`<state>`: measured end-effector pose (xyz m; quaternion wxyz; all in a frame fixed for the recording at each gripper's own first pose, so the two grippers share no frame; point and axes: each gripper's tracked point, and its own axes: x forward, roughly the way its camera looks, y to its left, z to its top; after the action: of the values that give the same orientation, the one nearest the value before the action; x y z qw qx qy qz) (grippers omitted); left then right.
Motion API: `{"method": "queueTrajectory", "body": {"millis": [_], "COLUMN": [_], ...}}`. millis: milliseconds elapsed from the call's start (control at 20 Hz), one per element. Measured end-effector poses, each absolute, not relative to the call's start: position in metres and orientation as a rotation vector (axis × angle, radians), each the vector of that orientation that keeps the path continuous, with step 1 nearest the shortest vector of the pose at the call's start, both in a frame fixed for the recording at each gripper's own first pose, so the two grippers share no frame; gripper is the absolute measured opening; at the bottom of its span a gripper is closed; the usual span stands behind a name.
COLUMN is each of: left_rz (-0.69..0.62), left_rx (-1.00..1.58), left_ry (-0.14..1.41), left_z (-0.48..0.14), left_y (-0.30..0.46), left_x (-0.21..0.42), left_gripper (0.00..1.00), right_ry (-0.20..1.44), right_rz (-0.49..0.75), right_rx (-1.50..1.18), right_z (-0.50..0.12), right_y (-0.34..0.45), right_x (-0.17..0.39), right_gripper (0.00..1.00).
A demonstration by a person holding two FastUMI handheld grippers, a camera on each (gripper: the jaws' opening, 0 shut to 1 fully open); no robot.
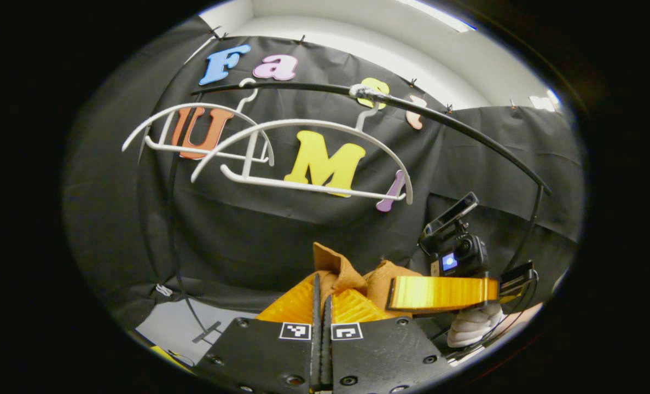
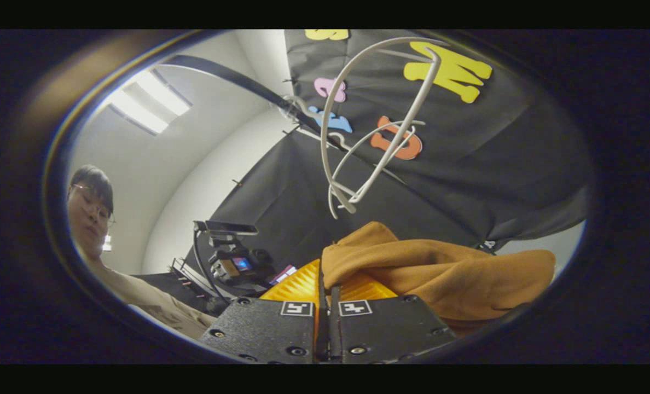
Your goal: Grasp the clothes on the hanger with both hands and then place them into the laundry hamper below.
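Two white hangers (image 1: 303, 158) hang bare on one black rail (image 1: 456, 128), one brown garment (image 2: 440, 268) sits bunched up, two sets of tongs (image 1: 321, 298) work, and one person (image 2: 92, 210) looks on.

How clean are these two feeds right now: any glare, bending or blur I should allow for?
Left gripper view: fisheye bows the black rail and white hangers; bright ceiling strip at the top, brown garment sharp. Right gripper view: ceiling light panel glares, view tilted, hanger bent, garment in the claw sharp.
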<state>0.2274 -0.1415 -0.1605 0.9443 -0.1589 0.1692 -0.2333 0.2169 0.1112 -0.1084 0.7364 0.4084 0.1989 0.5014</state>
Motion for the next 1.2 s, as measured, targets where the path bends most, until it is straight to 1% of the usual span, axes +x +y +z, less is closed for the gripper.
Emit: {"method": "queueTrajectory", "body": {"millis": [200, 250, 300, 350, 400, 450, 500, 700, 800, 950, 1050, 1200], "left_rz": [-0.424, -0.404, -0.385, -0.368, -0.356, -0.339, -0.318, -0.265, -0.247, -0.210, -0.197, -0.182], "left_rx": [-0.444, -0.453, -0.457, -0.456, -0.458, -0.453, -0.450, -0.444, -0.426, -0.388, -0.372, -0.329], "left_ry": [0.451, 0.478, 0.514, 0.551, 0.585, 0.612, 0.652, 0.804, 0.870, 0.959, 1.018, 1.070], "left_z": [-0.228, -0.251, -0.271, -0.293, -0.315, -0.337, -0.361, -0.439, -0.463, -0.480, -0.486, -0.492], "left_y": [-0.136, -0.132, -0.131, -0.130, -0.129, -0.126, -0.121, -0.128, -0.136, -0.139, -0.138, -0.140], "left_x": [0.214, 0.210, 0.205, 0.200, 0.191, 0.186, 0.181, 0.173, 0.167, 0.154, 0.141, 0.134], "left_gripper": [0.00, 0.05, 0.00, 0.00, 0.00, 0.06, 0.00, 0.00, 0.00, 0.00, 0.00, 0.00], "right_ry": [0.576, 0.622, 0.664, 0.707, 0.751, 0.797, 0.837, 0.986, 1.059, 1.154, 1.208, 1.238], "right_rz": [1.022, 0.999, 0.978, 0.948, 0.923, 0.897, 0.862, 0.701, 0.634, 0.533, 0.483, 0.431], "right_rx": [0.911, 0.891, 0.846, 0.806, 0.780, 0.752, 0.718, 0.578, 0.529, 0.434, 0.397, 0.365], "right_z": [-0.172, -0.192, -0.215, -0.238, -0.260, -0.281, -0.306, -0.401, -0.437, -0.475, -0.493, -0.507], "right_y": [0.122, 0.127, 0.132, 0.136, 0.140, 0.143, 0.145, 0.146, 0.147, 0.135, 0.125, 0.111], "right_x": [0.223, 0.223, 0.221, 0.222, 0.223, 0.223, 0.227, 0.232, 0.240, 0.235, 0.227, 0.222], "right_gripper": [0.04, 0.04, 0.03, 0.04, 0.03, 0.04, 0.04, 0.03, 0.04, 0.05, 0.04, 0.04]}}
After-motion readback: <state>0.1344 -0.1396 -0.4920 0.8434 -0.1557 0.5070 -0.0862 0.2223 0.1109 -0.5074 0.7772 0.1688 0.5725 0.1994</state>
